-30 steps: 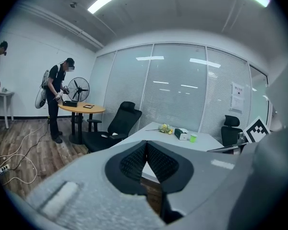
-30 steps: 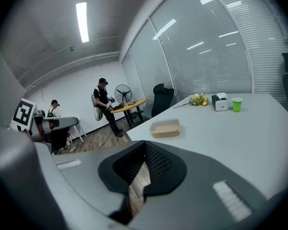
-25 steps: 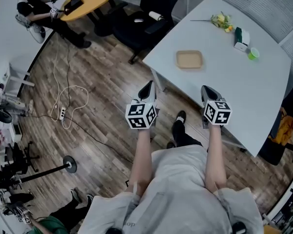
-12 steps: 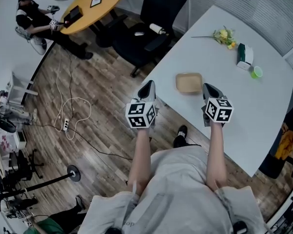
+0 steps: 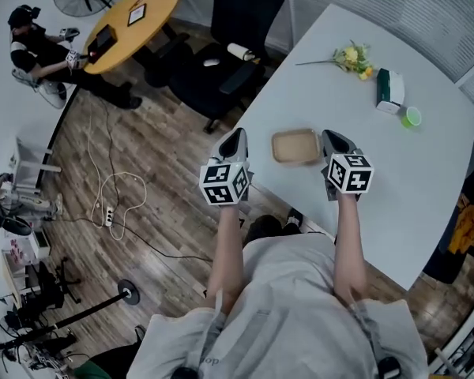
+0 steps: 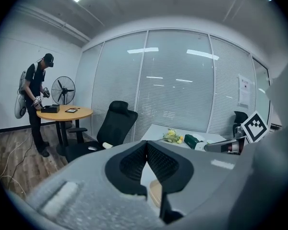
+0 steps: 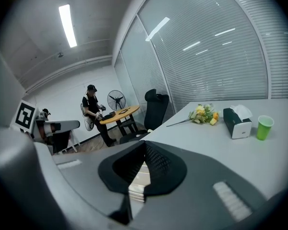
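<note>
Tan shallow tray (image 5: 295, 146) lies near the desk (image 5: 395, 172) edge. Left tongs (image 5: 236, 135) and right tongs (image 5: 332, 137) flank it, both closed, empty. Judged light, crushable; grip its rim.

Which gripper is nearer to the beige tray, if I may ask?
Right. The right gripper is at the right edge of the beige tray; the left gripper is apart, left of it.
</note>
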`<act>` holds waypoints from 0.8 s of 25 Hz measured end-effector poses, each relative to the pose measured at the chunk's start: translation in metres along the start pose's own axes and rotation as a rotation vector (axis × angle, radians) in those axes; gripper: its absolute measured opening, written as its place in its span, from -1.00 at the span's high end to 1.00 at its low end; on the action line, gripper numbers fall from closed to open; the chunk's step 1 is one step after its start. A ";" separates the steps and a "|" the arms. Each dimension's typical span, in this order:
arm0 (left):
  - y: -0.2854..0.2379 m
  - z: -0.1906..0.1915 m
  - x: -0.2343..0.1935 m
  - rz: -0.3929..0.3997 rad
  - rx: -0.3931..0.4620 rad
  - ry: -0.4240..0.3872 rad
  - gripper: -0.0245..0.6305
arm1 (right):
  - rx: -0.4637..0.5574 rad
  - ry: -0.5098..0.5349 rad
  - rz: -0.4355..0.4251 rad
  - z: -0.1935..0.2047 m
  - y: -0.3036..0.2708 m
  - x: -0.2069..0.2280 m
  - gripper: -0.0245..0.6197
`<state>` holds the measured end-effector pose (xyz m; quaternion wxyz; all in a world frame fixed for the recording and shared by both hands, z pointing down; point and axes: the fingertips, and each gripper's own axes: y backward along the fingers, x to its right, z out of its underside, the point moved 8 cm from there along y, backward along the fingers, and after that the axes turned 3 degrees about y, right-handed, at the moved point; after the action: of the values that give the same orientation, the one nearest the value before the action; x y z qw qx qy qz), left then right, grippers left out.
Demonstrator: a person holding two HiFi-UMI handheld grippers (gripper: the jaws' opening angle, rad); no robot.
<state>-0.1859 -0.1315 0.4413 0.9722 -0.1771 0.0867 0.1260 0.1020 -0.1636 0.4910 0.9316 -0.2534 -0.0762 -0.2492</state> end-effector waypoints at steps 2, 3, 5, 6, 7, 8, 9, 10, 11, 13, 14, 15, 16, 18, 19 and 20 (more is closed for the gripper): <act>-0.009 0.006 0.003 0.010 -0.017 0.004 0.92 | -0.013 -0.008 0.006 0.005 -0.003 0.008 0.91; -0.013 0.009 0.004 0.014 -0.025 0.004 0.92 | -0.020 -0.015 0.011 0.008 -0.004 0.012 0.91; -0.017 0.014 0.003 0.015 -0.034 0.012 0.92 | -0.033 -0.026 0.019 0.013 -0.007 0.018 0.91; -0.017 0.016 0.001 0.011 -0.034 0.020 0.92 | -0.039 -0.025 0.019 0.014 -0.008 0.019 0.91; -0.017 0.018 -0.001 0.006 -0.034 0.027 0.92 | -0.045 -0.021 0.018 0.015 -0.009 0.019 0.91; -0.018 0.020 -0.002 0.002 -0.038 0.032 0.92 | -0.049 -0.019 0.017 0.016 -0.012 0.020 0.92; -0.021 0.022 -0.003 0.001 -0.045 0.032 0.92 | -0.053 -0.019 0.015 0.017 -0.015 0.021 0.91; -0.023 0.025 -0.004 0.002 -0.055 0.030 0.92 | -0.057 -0.020 0.014 0.018 -0.017 0.021 0.91; -0.025 0.028 -0.004 0.004 -0.065 0.028 0.92 | -0.062 -0.020 0.013 0.019 -0.019 0.021 0.91; -0.029 0.031 -0.007 0.008 -0.081 0.033 0.92 | -0.075 -0.011 0.011 0.021 -0.021 0.018 0.91; -0.031 0.031 -0.008 0.008 -0.087 0.037 0.92 | -0.083 -0.005 0.009 0.021 -0.023 0.017 0.91; -0.034 0.032 -0.010 0.010 -0.092 0.040 0.92 | -0.089 0.002 0.008 0.021 -0.025 0.016 0.91; -0.038 0.033 -0.010 0.012 -0.098 0.041 0.92 | -0.093 0.006 0.007 0.021 -0.028 0.016 0.91; -0.047 0.038 -0.009 0.023 -0.113 0.043 0.92 | -0.100 0.010 0.006 0.021 -0.031 0.019 0.91; -0.051 0.041 -0.008 0.029 -0.120 0.046 0.92 | -0.106 0.013 0.006 0.022 -0.032 0.021 0.91; -0.055 0.044 -0.007 0.033 -0.127 0.051 0.92 | -0.112 0.013 0.009 0.024 -0.032 0.023 0.91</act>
<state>-0.1719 -0.1666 0.5008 0.9543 -0.2403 0.1060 0.1427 0.1055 -0.1857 0.5317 0.9174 -0.3040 -0.0547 -0.2508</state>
